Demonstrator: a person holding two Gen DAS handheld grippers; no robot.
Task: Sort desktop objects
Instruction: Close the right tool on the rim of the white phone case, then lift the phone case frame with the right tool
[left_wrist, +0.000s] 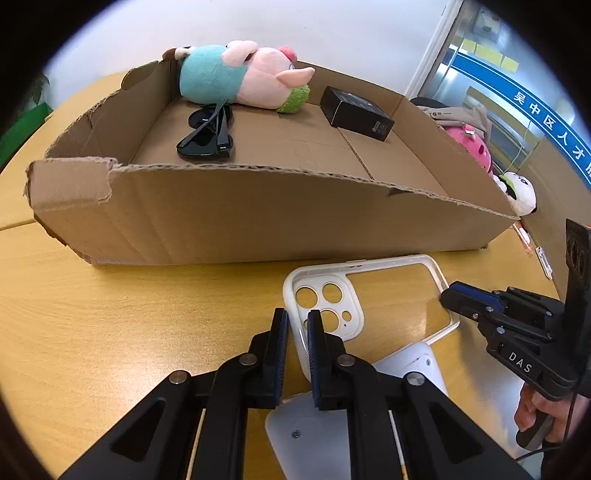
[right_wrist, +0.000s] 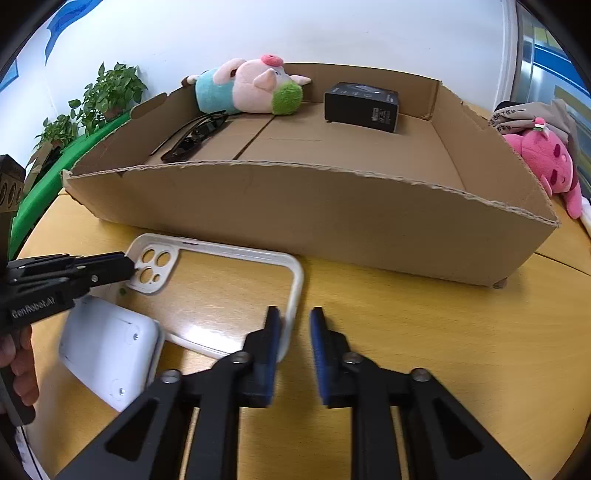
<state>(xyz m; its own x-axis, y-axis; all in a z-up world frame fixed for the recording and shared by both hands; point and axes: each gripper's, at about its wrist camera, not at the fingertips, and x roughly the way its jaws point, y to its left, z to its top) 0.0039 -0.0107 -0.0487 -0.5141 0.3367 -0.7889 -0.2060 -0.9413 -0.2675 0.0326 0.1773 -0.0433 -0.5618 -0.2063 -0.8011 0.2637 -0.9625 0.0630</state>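
Can only spot the potted plants (right_wrist: 110, 92) from the right wrist, and the panda plush (left_wrist: 521, 192) only from the left. Looking at a white phone case (left_wrist: 349, 286), see-through back, round camera cutouts. Sits flat on the wooden table (left_wrist: 110, 314) just in front of the cardboard box (left_wrist: 258, 214), partly overlapping a white gadget (right_wrist: 107, 350). Left gripper (left_wrist: 297, 314) pinched on the camera-end rim, right gripper (right_wrist: 295, 312) clamped on the opposite rim.
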